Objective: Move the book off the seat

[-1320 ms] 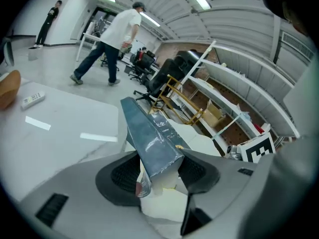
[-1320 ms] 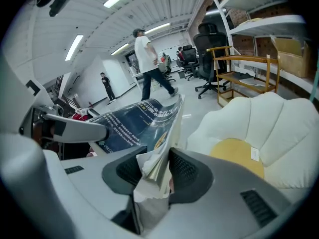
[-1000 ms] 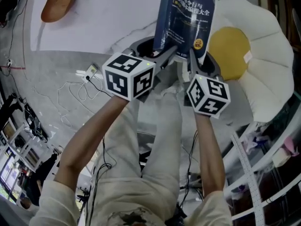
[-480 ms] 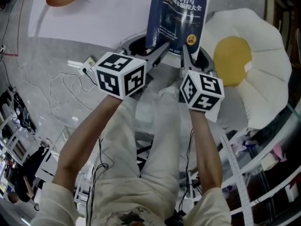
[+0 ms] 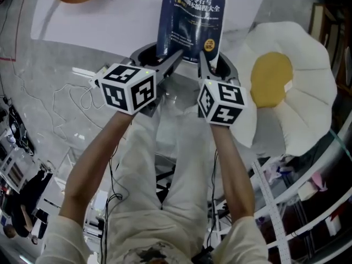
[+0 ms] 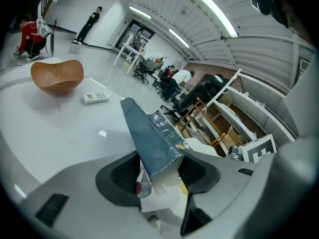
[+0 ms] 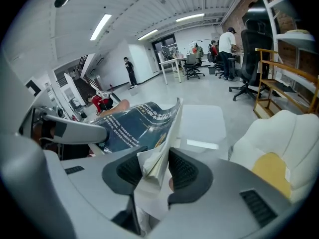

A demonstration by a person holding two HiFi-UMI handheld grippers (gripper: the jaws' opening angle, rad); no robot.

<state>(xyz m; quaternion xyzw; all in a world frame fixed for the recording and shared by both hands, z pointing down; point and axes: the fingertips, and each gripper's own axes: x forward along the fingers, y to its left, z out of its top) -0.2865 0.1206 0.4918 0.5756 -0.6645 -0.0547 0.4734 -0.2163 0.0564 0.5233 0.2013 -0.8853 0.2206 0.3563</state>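
Left gripper [image 6: 159,173] pinches the book [image 5: 190,15]; right gripper [image 7: 158,171] likewise, fingers [image 7: 185,172] part-closed.

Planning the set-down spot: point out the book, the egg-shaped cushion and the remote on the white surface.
book [image 5: 190,21]: head view, middle of its dark blue cover.
egg-shaped cushion [image 5: 271,80]: head view, on the yellow yolk.
remote [image 6: 95,97]: left gripper view, middle of its white body.

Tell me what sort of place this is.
Probably an open-plan office or lab workspace: rows of desks with a black office chair, long ceiling strip lights, and loose cables trailing over the grey floor.
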